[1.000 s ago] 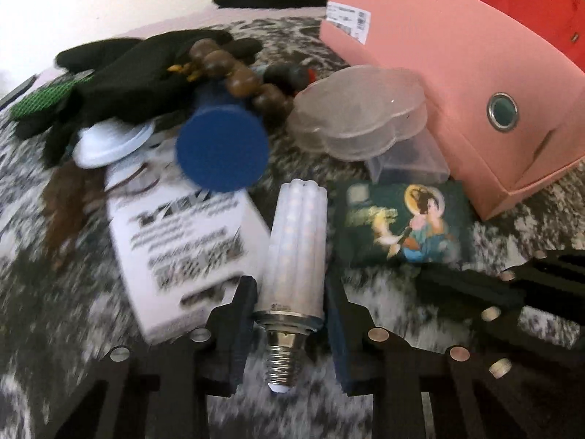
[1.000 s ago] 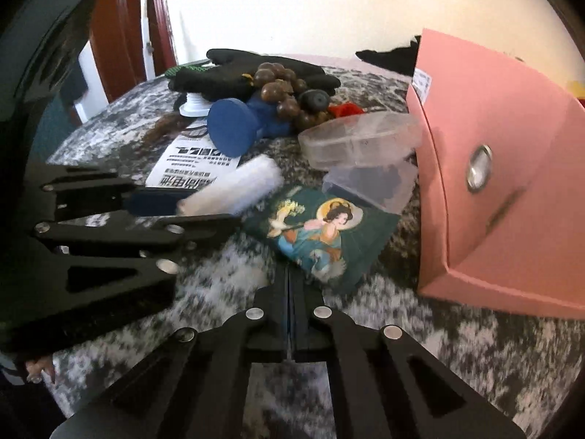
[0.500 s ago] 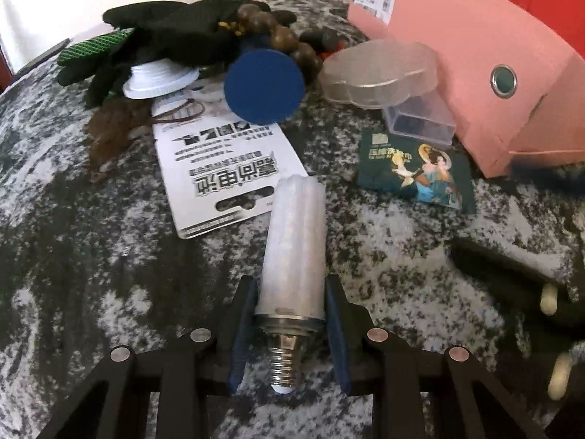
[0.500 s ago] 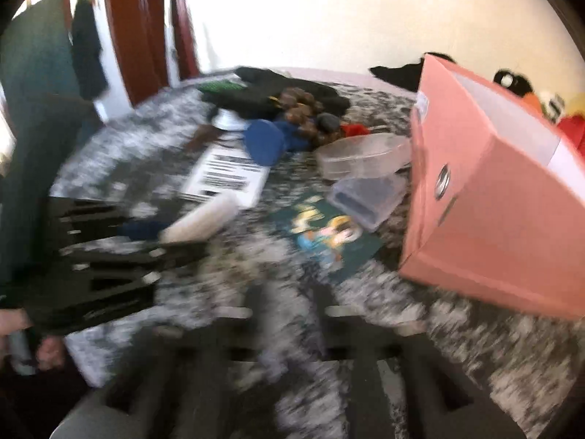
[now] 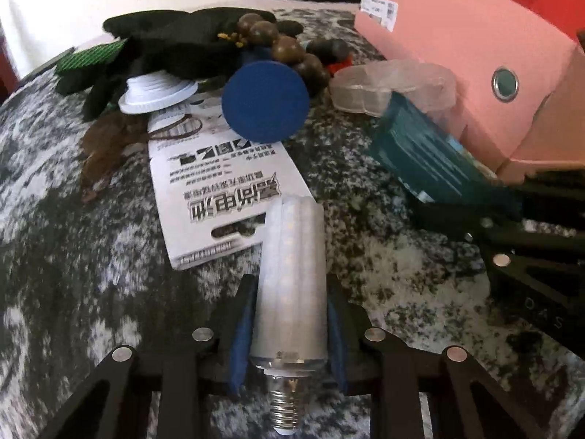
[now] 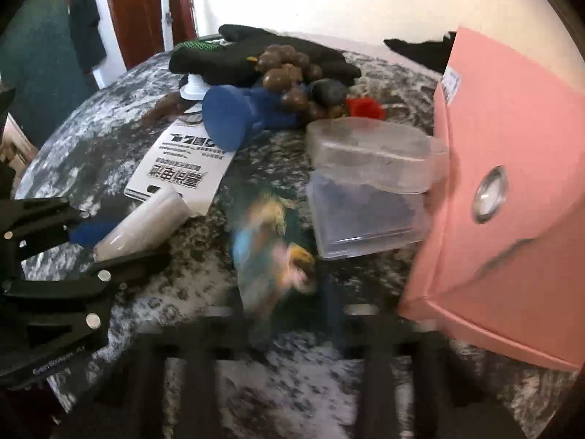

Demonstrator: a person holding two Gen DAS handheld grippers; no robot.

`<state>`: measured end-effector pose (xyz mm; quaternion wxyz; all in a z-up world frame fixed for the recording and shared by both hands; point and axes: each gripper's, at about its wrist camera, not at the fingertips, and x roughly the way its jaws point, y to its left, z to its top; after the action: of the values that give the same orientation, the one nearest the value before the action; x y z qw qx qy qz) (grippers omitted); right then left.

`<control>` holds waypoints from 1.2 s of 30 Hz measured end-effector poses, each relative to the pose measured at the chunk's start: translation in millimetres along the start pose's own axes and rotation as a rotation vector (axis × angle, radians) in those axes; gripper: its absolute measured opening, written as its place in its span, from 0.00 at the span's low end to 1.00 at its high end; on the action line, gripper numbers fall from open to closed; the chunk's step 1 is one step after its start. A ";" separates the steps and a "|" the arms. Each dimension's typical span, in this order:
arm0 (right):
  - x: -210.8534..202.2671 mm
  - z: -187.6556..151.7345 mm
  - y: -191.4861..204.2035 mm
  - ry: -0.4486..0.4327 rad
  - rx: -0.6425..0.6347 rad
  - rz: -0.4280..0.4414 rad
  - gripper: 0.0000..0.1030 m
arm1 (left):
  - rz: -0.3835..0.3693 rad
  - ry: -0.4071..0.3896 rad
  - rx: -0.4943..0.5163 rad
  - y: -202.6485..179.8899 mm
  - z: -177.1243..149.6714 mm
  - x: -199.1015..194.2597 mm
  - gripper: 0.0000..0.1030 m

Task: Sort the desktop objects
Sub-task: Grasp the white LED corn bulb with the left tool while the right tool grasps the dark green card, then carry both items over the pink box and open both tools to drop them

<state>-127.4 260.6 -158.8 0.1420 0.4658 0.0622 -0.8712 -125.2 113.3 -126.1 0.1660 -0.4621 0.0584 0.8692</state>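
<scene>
The green picture card (image 5: 427, 153), flat on the counter (image 5: 73, 219) half a second ago, now tilts up beside the pink box (image 5: 475, 58) in the right tongs (image 6: 292, 314), while the left tongs (image 5: 290, 333) stay clenched on the LED bulb (image 5: 292, 278), so both look box-bound.

Frosted plastic bulb (image 5: 292, 274) (threaded metal base), matt pink cardboard box (image 5: 475, 47); clear glossy plastic cases (image 6: 369, 179), printed paper card (image 5: 219, 190)
</scene>
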 end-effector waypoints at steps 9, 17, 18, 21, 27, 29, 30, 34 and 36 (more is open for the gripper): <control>-66.9 -29.0 13.0 -0.102 0.035 0.083 0.06 | -0.010 -0.028 -0.055 5.5 -19.8 -36.5 0.28; -146.1 -47.1 37.2 -0.195 0.014 0.102 0.06 | -0.027 -0.120 -0.054 -9.9 -23.0 -98.5 0.28; -156.5 -50.4 39.2 -0.209 0.012 0.102 0.06 | -0.030 -0.137 -0.051 -12.8 -22.4 -108.7 0.28; -187.2 -60.6 42.5 -0.251 0.011 0.105 0.06 | -0.040 -0.186 -0.044 -21.4 -20.8 -139.2 0.28; -247.7 -76.9 33.2 -0.339 0.024 0.082 0.06 | -0.081 -0.292 0.009 -52.7 -7.3 -197.4 0.28; -268.5 -81.3 27.7 -0.372 0.030 0.065 0.06 | -0.105 -0.325 0.034 -67.2 2.4 -212.8 0.28; -279.4 -83.5 23.7 -0.390 0.034 0.054 0.06 | -0.117 -0.341 0.046 -74.5 7.3 -220.6 0.28; -319.3 -90.0 1.8 -0.455 0.063 -0.005 0.06 | -0.165 -0.405 0.121 -112.4 35.6 -244.4 0.28; -337.5 -91.1 -13.3 -0.486 0.077 -0.052 0.06 | -0.187 -0.429 0.162 -133.8 54.5 -248.9 0.28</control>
<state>118.3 359.1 69.9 0.1123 0.2459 0.0048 -0.9628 6.8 194.3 116.5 0.2909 -0.2553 0.0484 0.9208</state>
